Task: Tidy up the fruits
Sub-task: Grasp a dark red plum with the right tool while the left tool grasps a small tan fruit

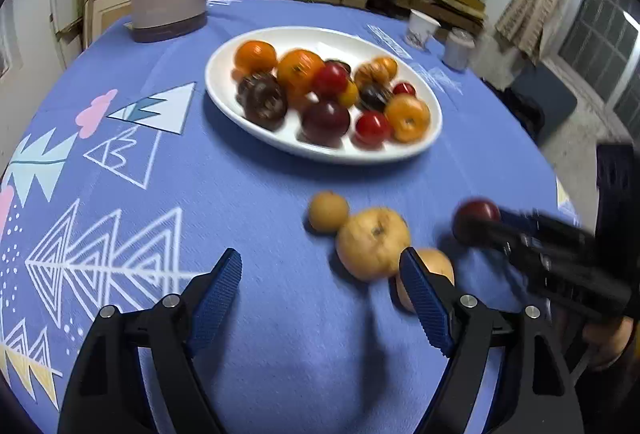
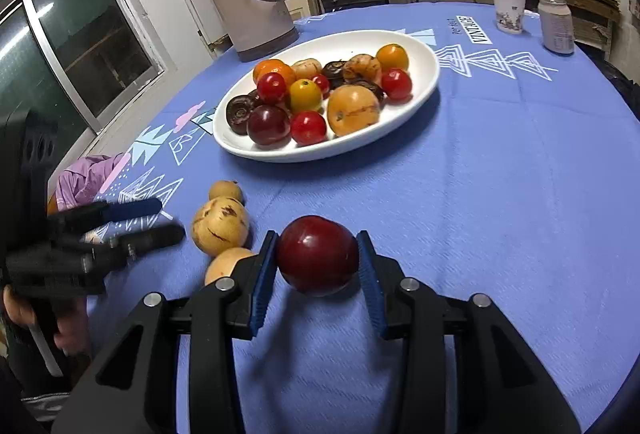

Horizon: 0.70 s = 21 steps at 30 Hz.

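A dark red plum [image 2: 317,255] is clamped between the right tool [image 2: 318,276] pads just above the blue surface [image 2: 500,193], beside three tan fruits [image 2: 220,226]. The left tool [image 1: 320,298] is held apart, empty, before the fruit-filled plate [image 1: 224,101].

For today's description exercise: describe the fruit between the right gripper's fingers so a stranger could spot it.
Start at the white oval plate on the blue tablecloth. Nearer the camera, the right gripper flanks a dark red plum. The loose fruits beside it are yellow-brown.
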Each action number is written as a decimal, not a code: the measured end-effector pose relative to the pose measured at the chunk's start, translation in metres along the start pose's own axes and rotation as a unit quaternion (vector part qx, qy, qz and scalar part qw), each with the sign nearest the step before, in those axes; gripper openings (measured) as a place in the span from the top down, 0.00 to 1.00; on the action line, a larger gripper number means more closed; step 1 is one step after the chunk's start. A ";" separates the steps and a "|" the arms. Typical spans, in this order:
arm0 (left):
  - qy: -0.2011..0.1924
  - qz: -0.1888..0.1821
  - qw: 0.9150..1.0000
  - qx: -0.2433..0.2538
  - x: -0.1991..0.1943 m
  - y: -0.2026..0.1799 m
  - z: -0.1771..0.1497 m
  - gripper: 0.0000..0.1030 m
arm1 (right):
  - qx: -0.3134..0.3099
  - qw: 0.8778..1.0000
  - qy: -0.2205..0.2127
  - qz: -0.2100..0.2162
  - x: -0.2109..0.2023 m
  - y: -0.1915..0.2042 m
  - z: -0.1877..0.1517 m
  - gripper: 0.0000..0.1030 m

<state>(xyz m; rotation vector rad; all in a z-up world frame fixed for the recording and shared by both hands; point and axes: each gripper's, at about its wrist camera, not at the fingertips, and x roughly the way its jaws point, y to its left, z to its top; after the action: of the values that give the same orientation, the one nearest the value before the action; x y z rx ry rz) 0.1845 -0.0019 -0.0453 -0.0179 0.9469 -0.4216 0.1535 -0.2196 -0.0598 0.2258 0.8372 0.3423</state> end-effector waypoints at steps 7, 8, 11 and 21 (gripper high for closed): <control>0.032 -0.036 0.996 -0.075 0.019 0.021 0.025 0.22 | 0.000 1.000 0.006 0.006 0.001 -0.001 -0.008 0.63; 0.037 -0.041 0.995 -0.077 0.024 0.019 0.028 0.23 | -0.001 1.000 0.006 0.008 0.001 0.000 -0.008 0.63; 0.059 -0.061 0.992 -0.089 0.039 0.015 0.034 0.30 | -0.005 1.000 0.008 0.012 0.002 0.002 -0.008 0.62; 0.097 -0.109 0.979 -0.144 0.056 0.018 0.038 0.50 | -0.004 1.000 0.010 0.018 0.003 0.001 -0.007 0.62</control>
<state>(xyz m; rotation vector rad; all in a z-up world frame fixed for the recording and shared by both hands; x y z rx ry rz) 0.2497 -0.0115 -0.0700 -0.3515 1.1982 -0.4910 0.1497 -0.2176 -0.0660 0.2300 0.8523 0.3825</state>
